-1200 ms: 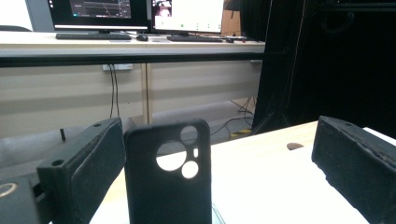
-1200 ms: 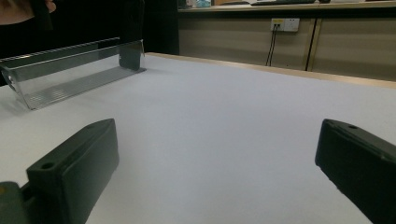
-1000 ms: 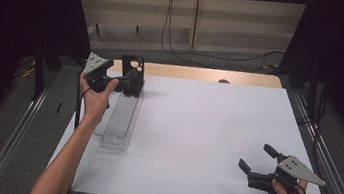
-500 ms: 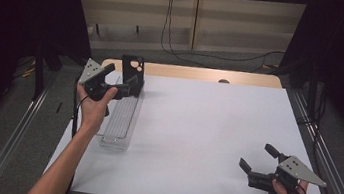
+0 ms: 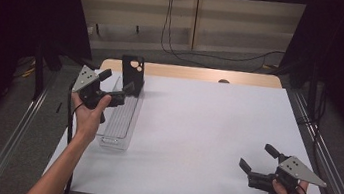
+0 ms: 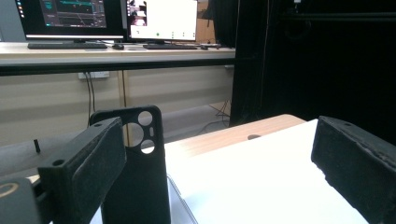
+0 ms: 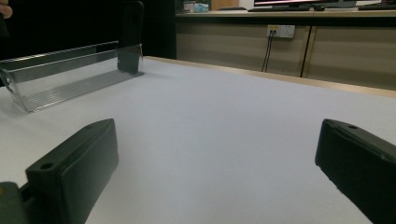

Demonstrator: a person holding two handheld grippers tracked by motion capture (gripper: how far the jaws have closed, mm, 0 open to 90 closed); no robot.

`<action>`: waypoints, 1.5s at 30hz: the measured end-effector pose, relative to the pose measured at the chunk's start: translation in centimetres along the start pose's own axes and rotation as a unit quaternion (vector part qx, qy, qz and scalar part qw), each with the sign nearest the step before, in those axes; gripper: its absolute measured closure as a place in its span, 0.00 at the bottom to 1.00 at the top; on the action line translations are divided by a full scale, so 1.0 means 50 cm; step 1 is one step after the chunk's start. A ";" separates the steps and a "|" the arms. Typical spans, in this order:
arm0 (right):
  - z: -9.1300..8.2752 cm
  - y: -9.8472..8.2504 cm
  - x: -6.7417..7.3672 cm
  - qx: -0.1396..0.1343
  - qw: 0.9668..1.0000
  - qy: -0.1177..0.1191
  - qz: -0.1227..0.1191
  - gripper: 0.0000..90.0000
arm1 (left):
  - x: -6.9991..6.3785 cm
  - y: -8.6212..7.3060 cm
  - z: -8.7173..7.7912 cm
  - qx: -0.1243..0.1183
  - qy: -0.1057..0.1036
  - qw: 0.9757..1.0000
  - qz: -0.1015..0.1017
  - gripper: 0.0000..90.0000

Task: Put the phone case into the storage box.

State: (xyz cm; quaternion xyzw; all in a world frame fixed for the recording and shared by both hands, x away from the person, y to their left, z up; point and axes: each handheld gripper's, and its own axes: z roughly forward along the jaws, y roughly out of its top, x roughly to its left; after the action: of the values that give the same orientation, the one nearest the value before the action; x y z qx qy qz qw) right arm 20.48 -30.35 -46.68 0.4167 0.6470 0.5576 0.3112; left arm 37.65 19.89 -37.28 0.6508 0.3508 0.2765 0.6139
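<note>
Both grippers have their jaws spread wide with nothing between them. From above, the left gripper is held up over the far end of a clear plastic tray near the table's left edge, its jaws pointing toward a black phone case that stands upright at that end of the tray. The right gripper sits low over the near right part of the white table, well apart from the tray and case.

The left gripper view gives the case from close up: its camera cutouts show as three round holes near the top, and it stands just behind the left-hand jaw. Whether that jaw touches it I cannot tell. The clear tray's rim peeks out beside the case's foot, and a small dark hole marks the wooden strip at the table's far edge, which the overhead picture shows only as a speck.

The right gripper view looks flat across the bare white sheet, and there the tray shows its ribbed floor and see-through walls, with the case rising dark at its far end.
</note>
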 end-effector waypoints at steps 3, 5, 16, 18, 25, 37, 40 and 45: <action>0.000 0.000 0.000 0.001 1.000 0.001 0.000 0.00 | -0.003 0.000 -0.012 -0.001 -0.002 1.000 0.002 0.04; 0.000 0.000 0.001 0.002 1.000 0.002 0.002 0.00 | -0.007 -0.001 -0.018 -0.003 -0.001 1.000 0.002 0.04; 0.000 -0.001 -0.002 0.004 1.000 -0.002 0.003 0.00 | -0.028 -0.017 -0.060 -0.006 -0.004 1.000 -0.001 0.04; 0.000 -0.001 0.000 0.005 1.000 -0.002 0.004 0.00 | -0.029 -0.022 -0.069 -0.001 -0.007 1.000 0.004 0.04; 0.000 -0.001 -0.001 0.007 1.000 -0.001 0.004 0.00 | -0.038 -0.039 -0.092 -0.005 0.007 1.000 -0.013 0.03; 0.003 -0.001 0.001 0.006 1.000 -0.005 0.004 0.00 | -0.031 -0.082 -0.150 0.012 0.002 1.000 -0.006 0.03; 0.002 -0.001 0.001 0.005 1.000 -0.008 0.006 0.00 | -0.030 -0.094 -0.163 0.018 -0.001 1.000 -0.009 0.03; 0.002 -0.001 0.001 0.006 1.000 -0.008 0.006 0.00 | -0.034 -0.113 -0.179 0.021 0.000 1.000 -0.016 0.03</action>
State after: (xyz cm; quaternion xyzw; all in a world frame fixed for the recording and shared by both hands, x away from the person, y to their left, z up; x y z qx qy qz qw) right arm 20.54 -30.29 -46.76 0.4265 0.6454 0.5522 0.3107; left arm 28.88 23.96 -41.94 0.6578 0.3663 0.2592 0.6049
